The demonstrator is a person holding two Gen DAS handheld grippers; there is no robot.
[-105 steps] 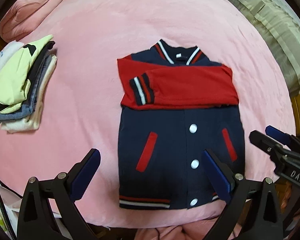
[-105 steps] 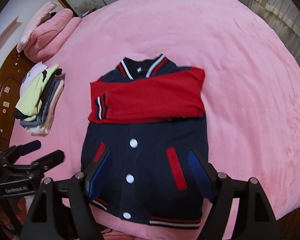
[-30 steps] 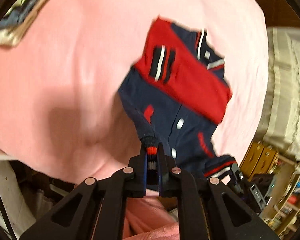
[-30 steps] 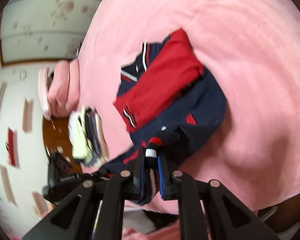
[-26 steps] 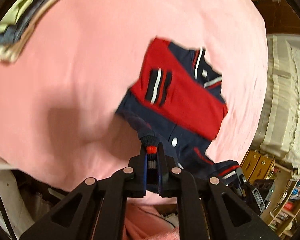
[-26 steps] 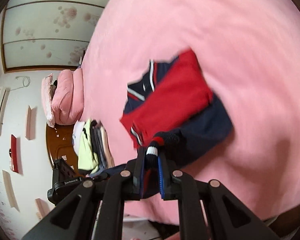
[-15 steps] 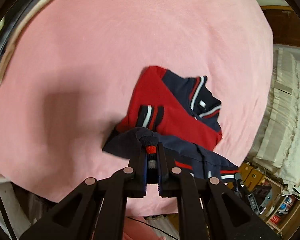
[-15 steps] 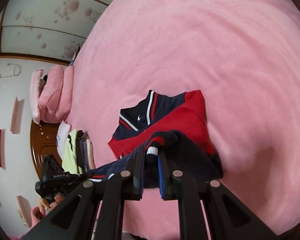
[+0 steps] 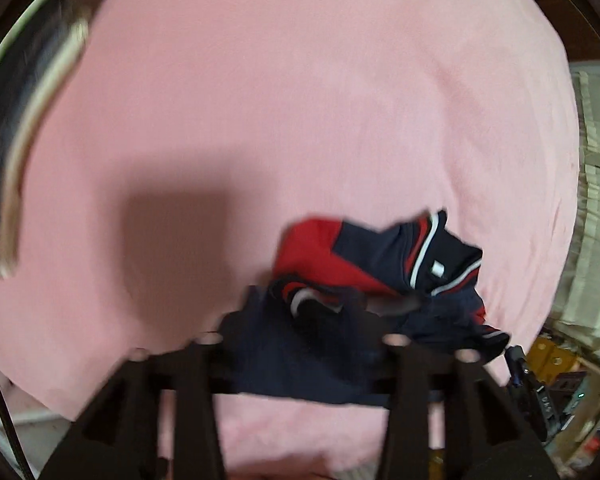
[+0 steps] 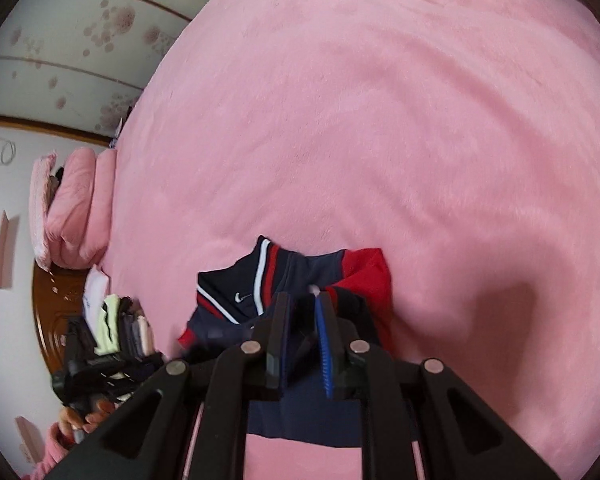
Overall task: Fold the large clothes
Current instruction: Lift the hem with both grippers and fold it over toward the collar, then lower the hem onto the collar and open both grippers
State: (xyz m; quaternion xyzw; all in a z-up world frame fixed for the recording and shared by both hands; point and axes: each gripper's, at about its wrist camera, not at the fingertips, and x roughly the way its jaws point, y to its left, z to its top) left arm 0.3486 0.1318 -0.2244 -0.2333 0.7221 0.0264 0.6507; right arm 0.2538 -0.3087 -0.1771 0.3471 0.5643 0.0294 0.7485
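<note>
Hem now folded up over jacket on bed | right gripper fingers slightly parted | left gripper blurred, fingers' state unreadable

A home bedroom. A bed covered by a pink plush blanket fills the view. At its head lie pink pillows against a wooden headboard. Beside the pillows sits a stack of folded clothes. Floral-patterned panels stand behind the bed.
</note>
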